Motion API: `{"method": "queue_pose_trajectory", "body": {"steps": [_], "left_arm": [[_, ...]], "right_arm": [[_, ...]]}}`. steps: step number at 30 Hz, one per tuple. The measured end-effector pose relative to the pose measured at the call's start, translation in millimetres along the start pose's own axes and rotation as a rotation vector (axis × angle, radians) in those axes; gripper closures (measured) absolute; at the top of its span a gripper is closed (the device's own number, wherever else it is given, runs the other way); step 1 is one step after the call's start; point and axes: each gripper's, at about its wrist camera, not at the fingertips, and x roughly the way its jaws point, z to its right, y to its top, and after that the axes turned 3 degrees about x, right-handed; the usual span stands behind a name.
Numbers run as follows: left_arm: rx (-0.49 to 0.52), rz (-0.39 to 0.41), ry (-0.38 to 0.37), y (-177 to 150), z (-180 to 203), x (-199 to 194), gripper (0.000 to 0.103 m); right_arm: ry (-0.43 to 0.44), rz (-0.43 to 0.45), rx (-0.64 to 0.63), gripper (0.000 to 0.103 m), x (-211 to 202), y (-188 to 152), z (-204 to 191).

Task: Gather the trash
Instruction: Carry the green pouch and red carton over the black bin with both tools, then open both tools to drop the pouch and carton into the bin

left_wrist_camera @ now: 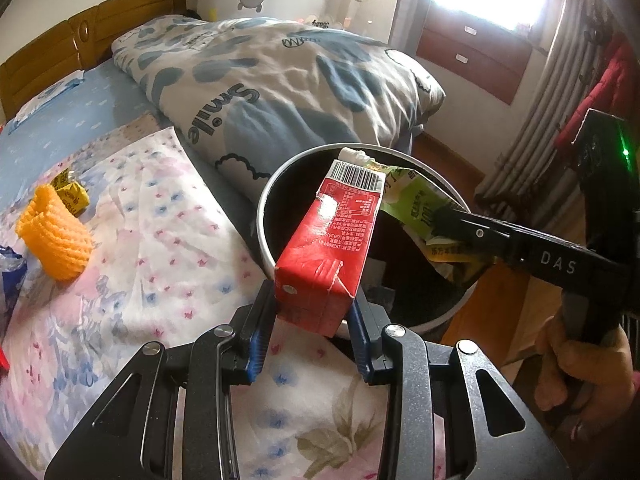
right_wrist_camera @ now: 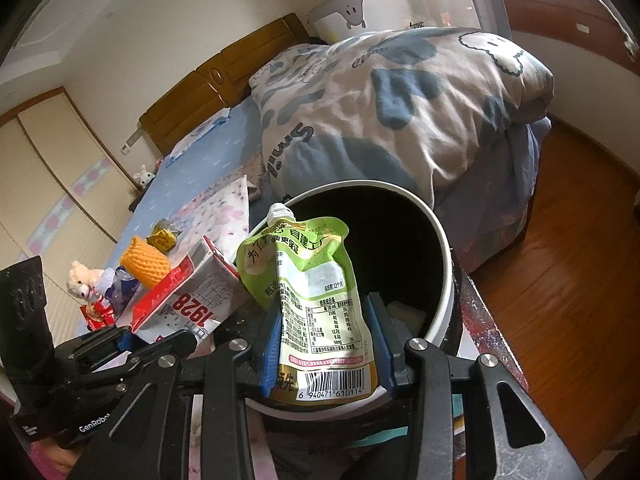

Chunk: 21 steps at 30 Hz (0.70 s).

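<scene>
Gripping a red cardboard carton [left_wrist_camera: 326, 248] by its base, the left gripper [left_wrist_camera: 314, 320] points its long axis up and away over the round white-rimmed bin [left_wrist_camera: 264, 216] beside the bed [left_wrist_camera: 80, 128]; the right gripper [right_wrist_camera: 326, 344], jaws narrowed on a glossy green spouted pouch [right_wrist_camera: 304, 276], holds it upright, spout topmost, above the same bin; one orange foam net [left_wrist_camera: 54, 236] and one yellow wrapper [left_wrist_camera: 72, 192] lie on the floral cloth [left_wrist_camera: 160, 264].

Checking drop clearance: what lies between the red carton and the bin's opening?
Nothing: in the left wrist view the red carton hangs over the bin, its opening unobstructed.
</scene>
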Motion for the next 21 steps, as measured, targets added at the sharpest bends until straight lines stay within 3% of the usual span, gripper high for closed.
{"method": "queue_pose_trajectory", "body": {"steps": [17, 18, 21], "left_arm": [[-0.018, -0.021, -0.003, 10, 1, 17, 0.069], [-0.023, -0.018, -0.006, 10, 0, 16, 0.066], [-0.04, -0.006, 0.001, 9, -2, 13, 0.037]], "right_arm": [[-0.005, -0.012, 0.018, 0.06, 10, 11, 9], [0.0, -0.01, 0.022, 0.06, 10, 12, 10], [0.006, -0.006, 0.02, 0.056, 9, 13, 8]]}}
